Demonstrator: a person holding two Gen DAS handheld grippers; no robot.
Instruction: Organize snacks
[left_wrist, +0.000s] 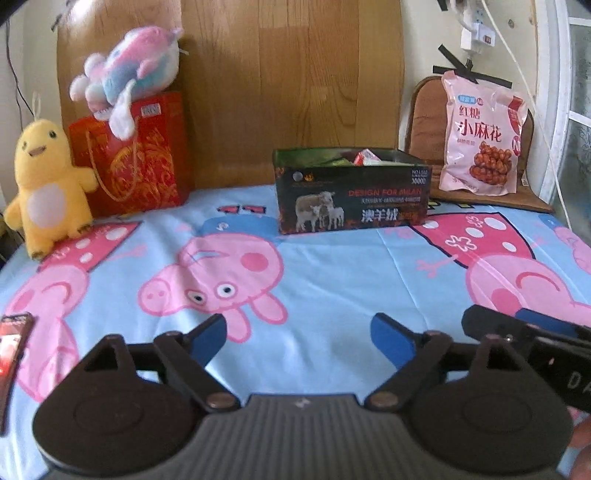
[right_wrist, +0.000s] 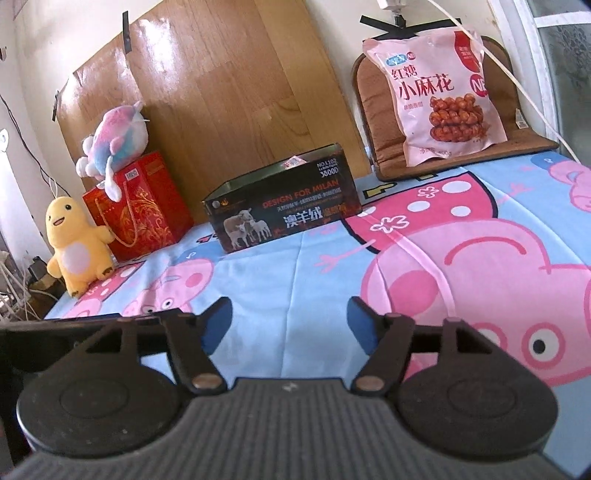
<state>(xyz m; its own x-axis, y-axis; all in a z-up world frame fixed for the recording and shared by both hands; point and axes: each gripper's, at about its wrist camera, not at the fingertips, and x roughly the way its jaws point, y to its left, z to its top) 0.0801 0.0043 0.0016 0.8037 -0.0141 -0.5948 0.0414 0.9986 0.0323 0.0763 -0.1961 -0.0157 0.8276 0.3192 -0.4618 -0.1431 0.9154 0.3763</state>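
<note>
A dark open box (left_wrist: 351, 192) printed with sheep stands at the back of the cartoon-pig cloth, with snack packets (left_wrist: 364, 157) showing inside; it also shows in the right wrist view (right_wrist: 284, 205). A big pink snack bag (left_wrist: 480, 136) leans on a brown cushion at the back right, also seen from the right (right_wrist: 443, 92). A red and black packet (left_wrist: 13, 343) lies at the left edge. My left gripper (left_wrist: 299, 338) is open and empty above the cloth. My right gripper (right_wrist: 290, 325) is open and empty; it shows at the right of the left wrist view (left_wrist: 517, 321).
A red gift bag (left_wrist: 136, 155) with a pink-blue plush (left_wrist: 129, 70) on top stands at the back left beside a yellow plush (left_wrist: 48, 184). A wooden board (left_wrist: 258, 74) leans on the wall. A white cable (left_wrist: 532, 110) hangs at the right.
</note>
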